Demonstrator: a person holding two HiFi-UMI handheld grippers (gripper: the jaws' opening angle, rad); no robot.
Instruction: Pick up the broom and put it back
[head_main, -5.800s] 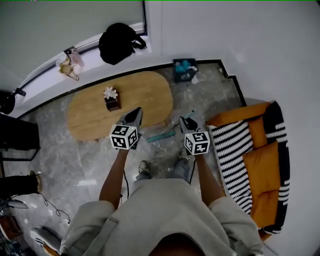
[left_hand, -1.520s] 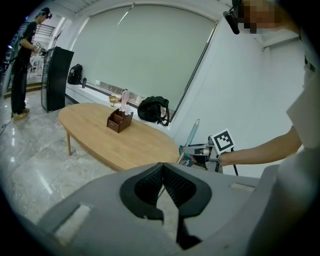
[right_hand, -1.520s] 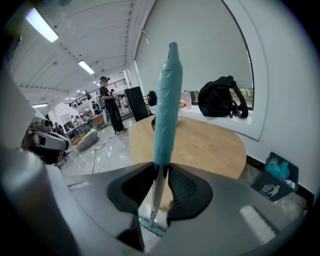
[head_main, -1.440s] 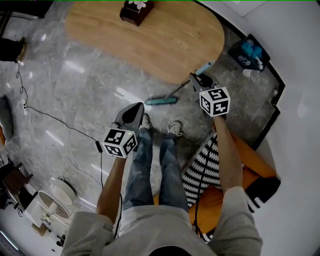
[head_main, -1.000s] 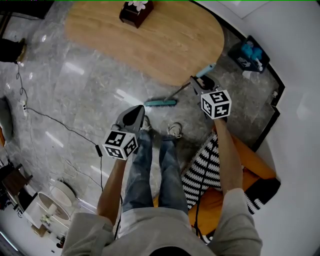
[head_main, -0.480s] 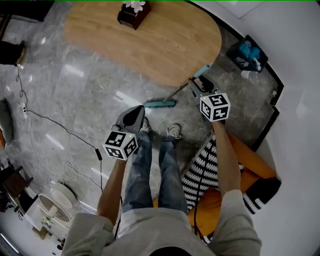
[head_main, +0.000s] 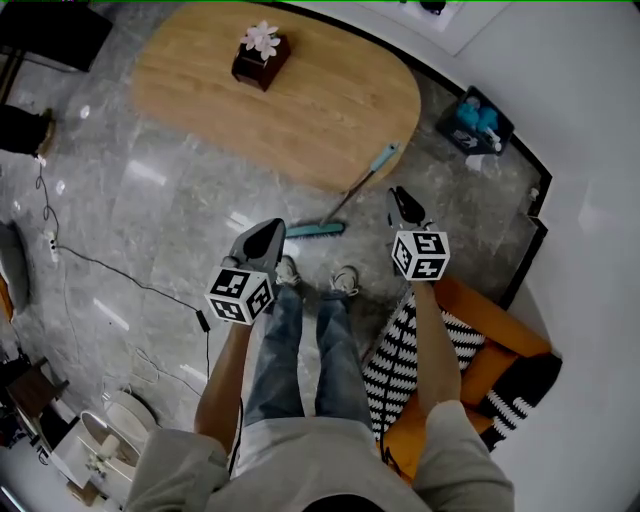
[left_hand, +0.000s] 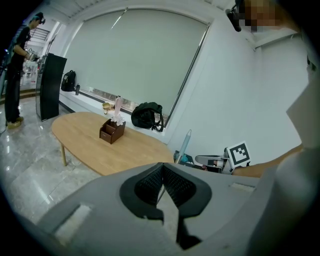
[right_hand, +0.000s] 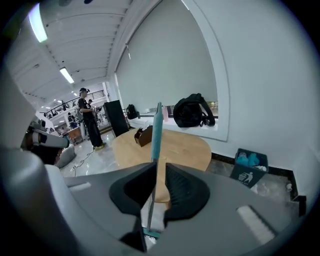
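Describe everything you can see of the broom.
The broom has a flat teal head, a thin dark shaft and a teal grip at the top. It stands tilted, head on the grey floor, grip up by the wooden table edge. The right gripper is just beside it, jaws apart, not clamping it.

Grey marble floor (head_main: 130, 230) is seen carrying an oval wooden table (head_main: 330, 95), a blue bin (head_main: 472, 122) and the broom (head_main: 316, 230) head. A brown box (head_main: 258, 62) is set on the table.
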